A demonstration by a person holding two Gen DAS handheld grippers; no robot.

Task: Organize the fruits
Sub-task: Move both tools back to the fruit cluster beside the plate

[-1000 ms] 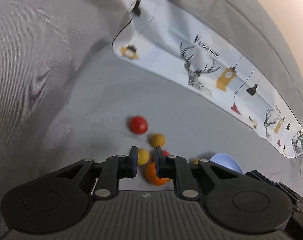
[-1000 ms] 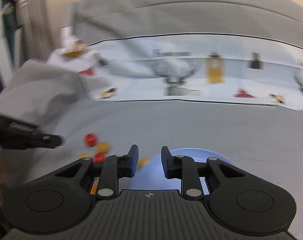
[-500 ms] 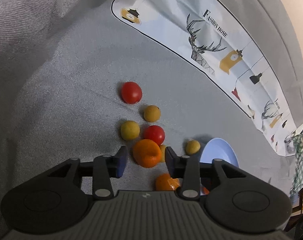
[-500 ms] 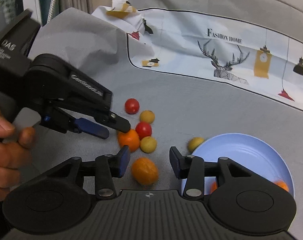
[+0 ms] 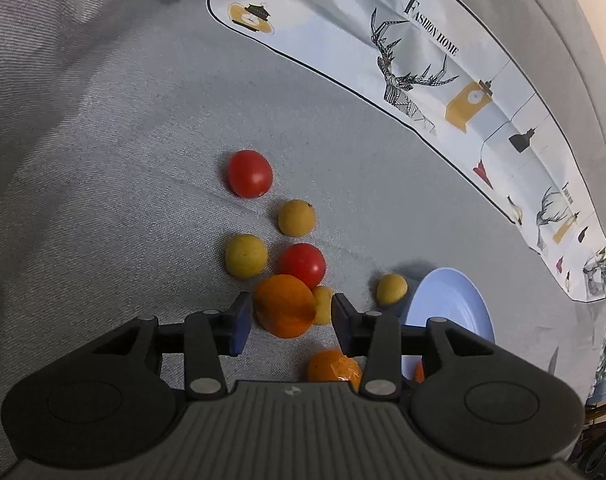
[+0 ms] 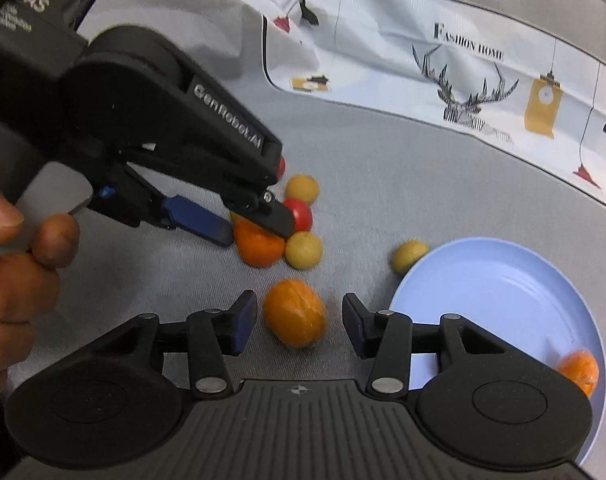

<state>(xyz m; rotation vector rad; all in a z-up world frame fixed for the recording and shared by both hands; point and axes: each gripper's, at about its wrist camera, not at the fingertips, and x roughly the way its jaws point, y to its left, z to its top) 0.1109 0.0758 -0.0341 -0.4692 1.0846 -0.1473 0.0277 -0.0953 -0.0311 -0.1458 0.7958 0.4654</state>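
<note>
Straddling a round orange mandarin at the lower centre of its own view, the left gripper has its jaws spread wide; the blue pad sits just beside the fruit's left edge and the right finger stands clear of it, so nothing is gripped. A small yellow fruit peeks out behind the mandarin's right side. Above them lie a red cherry tomato, a yellow round fruit, another yellowish fruit and a second red tomato, all on the grey fabric surface.

The right gripper is likewise wide open, with a second orange mandarin lying between its fingers and touching neither. Right of it, the pale blue round plate holds one orange fruit at its lower right rim, and a lone yellow fruit rests just beside the plate's upper left edge. A bare hand holds the left gripper at the left of this frame.
</note>
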